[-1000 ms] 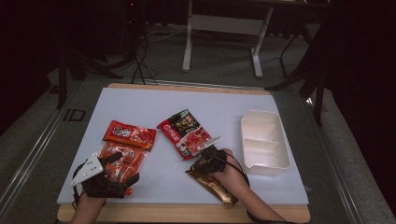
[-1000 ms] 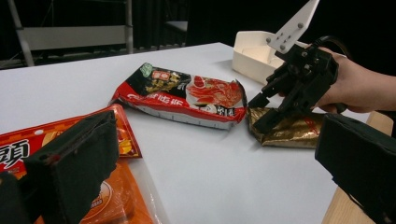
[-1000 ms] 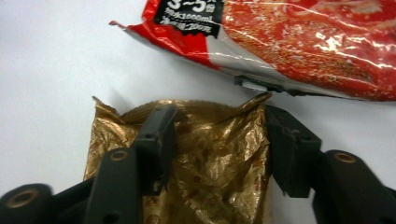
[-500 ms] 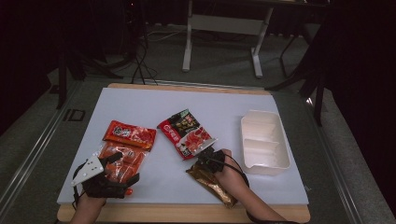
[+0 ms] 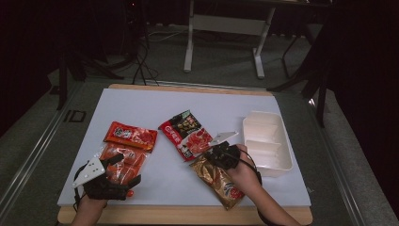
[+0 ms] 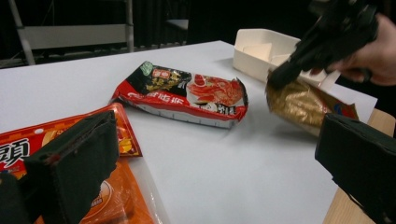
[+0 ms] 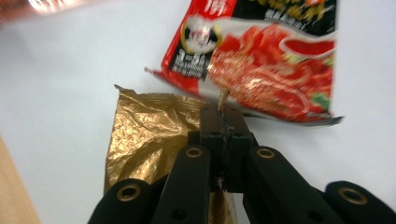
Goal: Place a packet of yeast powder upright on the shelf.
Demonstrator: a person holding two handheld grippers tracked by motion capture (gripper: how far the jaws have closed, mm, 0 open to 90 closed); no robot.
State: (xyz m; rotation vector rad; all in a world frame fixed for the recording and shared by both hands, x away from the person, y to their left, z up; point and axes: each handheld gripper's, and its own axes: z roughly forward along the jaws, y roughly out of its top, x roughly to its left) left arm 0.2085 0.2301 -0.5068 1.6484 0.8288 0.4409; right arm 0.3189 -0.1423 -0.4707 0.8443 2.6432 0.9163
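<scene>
My right gripper point(image 5: 212, 154) is shut on the top edge of a crinkled gold packet point(image 5: 220, 182), with that end raised off the white table point(image 5: 155, 106). In the right gripper view the jaws meet on a sliver of gold foil at the right gripper point(image 7: 223, 111), and the gold packet point(image 7: 144, 137) hangs below. Just beyond lies a red-and-black packet point(image 5: 187, 133). My left gripper point(image 5: 123, 170) stands open over an orange packet point(image 5: 123, 159) at the front left. In the left gripper view its jaws are wide apart, with nothing between them.
A red packet point(image 5: 130, 135) lies behind the orange one. A white divided tray point(image 5: 266, 141) stands at the right, close beside my right hand. The table's wooden front edge point(image 5: 179, 215) is just under both hands.
My right gripper has shut on the gold packet's top edge and risen a little, lifting that end. The left gripper has stayed where it was.
</scene>
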